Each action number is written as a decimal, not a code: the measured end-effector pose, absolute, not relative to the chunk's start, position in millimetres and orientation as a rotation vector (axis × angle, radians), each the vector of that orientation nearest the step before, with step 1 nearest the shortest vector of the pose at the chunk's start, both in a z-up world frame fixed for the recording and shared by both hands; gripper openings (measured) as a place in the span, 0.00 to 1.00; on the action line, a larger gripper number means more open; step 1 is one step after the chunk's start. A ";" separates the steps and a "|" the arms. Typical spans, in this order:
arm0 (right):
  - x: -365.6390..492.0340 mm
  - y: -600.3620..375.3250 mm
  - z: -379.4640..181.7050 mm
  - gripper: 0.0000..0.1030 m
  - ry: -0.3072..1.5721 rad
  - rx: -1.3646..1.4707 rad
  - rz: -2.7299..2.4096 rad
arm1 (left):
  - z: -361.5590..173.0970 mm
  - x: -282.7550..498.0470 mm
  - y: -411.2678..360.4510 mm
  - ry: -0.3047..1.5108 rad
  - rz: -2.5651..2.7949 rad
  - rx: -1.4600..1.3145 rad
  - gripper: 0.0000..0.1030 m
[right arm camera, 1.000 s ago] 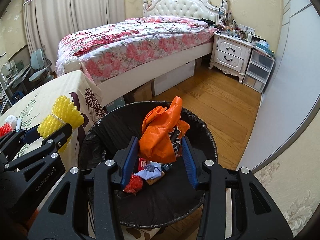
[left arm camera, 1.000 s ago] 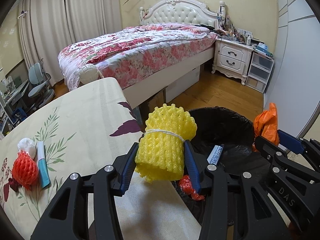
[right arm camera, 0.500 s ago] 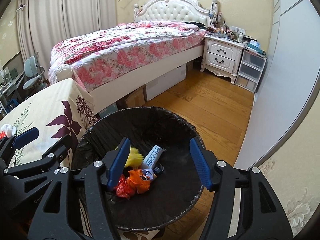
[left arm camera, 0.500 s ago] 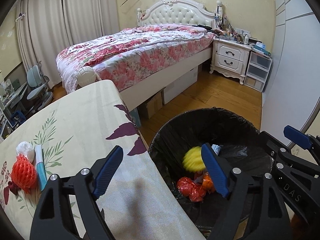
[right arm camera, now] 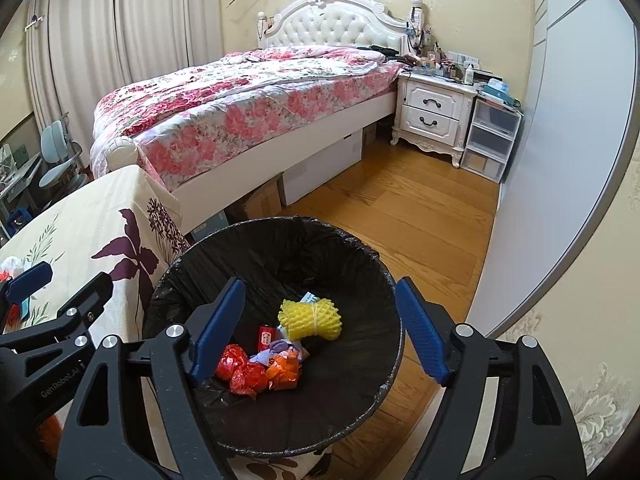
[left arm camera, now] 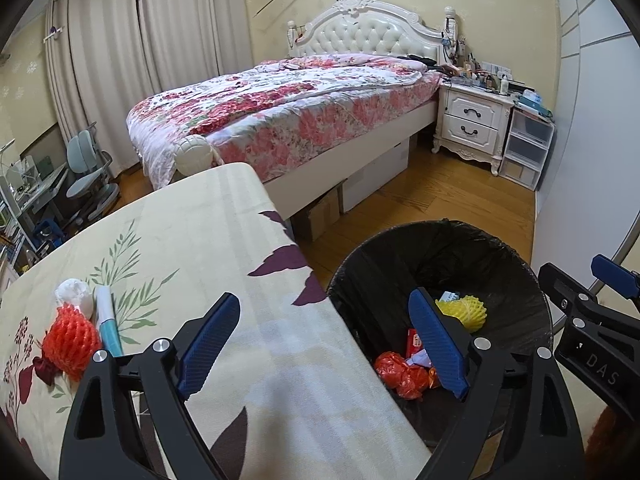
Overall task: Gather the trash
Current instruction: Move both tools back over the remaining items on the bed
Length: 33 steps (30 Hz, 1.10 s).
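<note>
A second ago each gripper pinched a piece of trash above the bin: the left a yellow foam net, the right an orange plastic bag. Both pieces have now dropped, and both sets of jaws are opening with nothing between them. In the right wrist view the yellow foam net (right arm camera: 310, 319) lies at the centre of the frame on the floor of the black-lined trash bin (right arm camera: 384, 276), with the orange plastic bag (right arm camera: 283, 372) crumpled just below it among red wrappers. So this round of collecting looks finished, but more remains: in the left wrist view, at the lower left, a red foam net (left arm camera: 71, 342), a white wad (left arm camera: 74, 294) and a blue-and-white tube (left arm camera: 108, 320) sit close together on the cloth-covered desk (left arm camera: 208, 240). The left gripper (left arm camera: 326, 344) points downward, straddling the desk edge and the bin rim. The right gripper (right arm camera: 318, 330) angles down over the bin's mouth.
</note>
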State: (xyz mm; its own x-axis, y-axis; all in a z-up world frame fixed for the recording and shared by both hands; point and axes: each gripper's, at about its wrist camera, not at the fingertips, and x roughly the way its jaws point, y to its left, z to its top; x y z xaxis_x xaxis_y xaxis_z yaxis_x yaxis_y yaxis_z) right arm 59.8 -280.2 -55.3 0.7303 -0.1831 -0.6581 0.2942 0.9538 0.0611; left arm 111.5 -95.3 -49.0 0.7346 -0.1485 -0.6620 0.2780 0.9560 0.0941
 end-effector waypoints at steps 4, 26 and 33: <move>57.2 -273.0 -55.5 0.76 0.711 0.161 -0.250 | -46.0 107.5 -80.6 0.703 -0.210 0.188 0.84; 67.6 -132.1 -43.2 0.76 0.730 0.065 0.036 | -36.1 67.4 89.8 0.714 0.072 0.071 0.84; 70.7 -79.8 -32.8 0.76 0.716 0.015 0.136 | -37.2 57.1 141.4 0.726 0.171 0.042 0.84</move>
State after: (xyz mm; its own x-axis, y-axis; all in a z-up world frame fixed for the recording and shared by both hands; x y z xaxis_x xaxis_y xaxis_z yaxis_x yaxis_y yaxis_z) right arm 70.7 -79.8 -32.8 0.7461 0.1296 -0.6531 -0.1195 0.9910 0.0601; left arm 57.1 141.4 -37.2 0.7343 0.1704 -0.6570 -0.1411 0.9852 0.0978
